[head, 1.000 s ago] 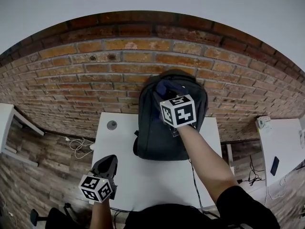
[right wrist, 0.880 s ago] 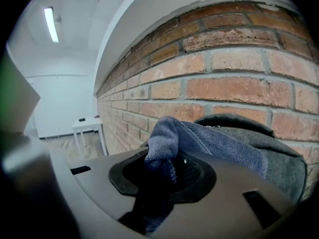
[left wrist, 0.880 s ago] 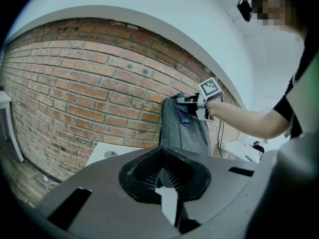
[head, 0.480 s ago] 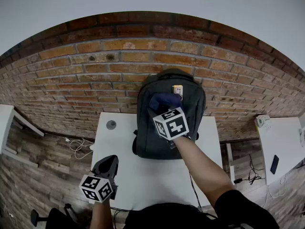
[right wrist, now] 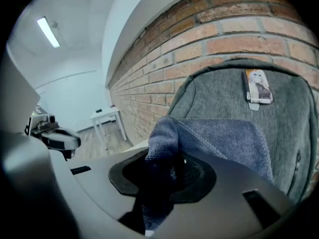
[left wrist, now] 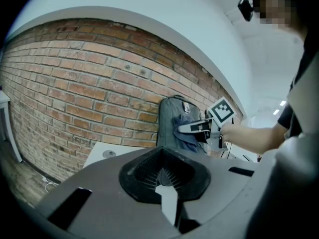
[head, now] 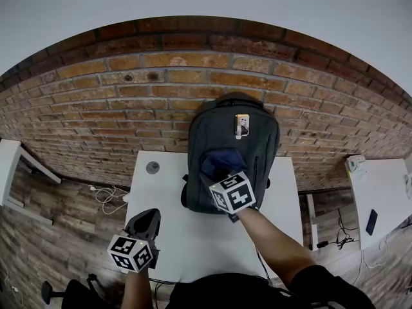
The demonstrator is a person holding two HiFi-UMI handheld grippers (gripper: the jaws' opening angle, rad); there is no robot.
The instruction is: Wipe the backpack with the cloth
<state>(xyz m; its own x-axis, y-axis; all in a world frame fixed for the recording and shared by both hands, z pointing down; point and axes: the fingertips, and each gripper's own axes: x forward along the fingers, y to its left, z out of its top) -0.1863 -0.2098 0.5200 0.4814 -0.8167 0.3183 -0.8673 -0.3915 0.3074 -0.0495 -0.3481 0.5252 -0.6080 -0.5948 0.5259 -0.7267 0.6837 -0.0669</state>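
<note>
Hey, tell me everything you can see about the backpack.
The backpack is dark grey, of woven-looking fabric, with a rounded top. It stands upright at the back of the white table, its back to the brick wall. A small rectangular tag with a picture sits high on its front. A blue-grey cloth, clamped in the right gripper, is pressed against the middle of its front.

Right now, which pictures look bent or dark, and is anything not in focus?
Head view: strong fisheye bends the brick wall into an arch. Left gripper view: black corners. Right gripper view: the cloth is dark near the lens, the backpack sharp.
</note>
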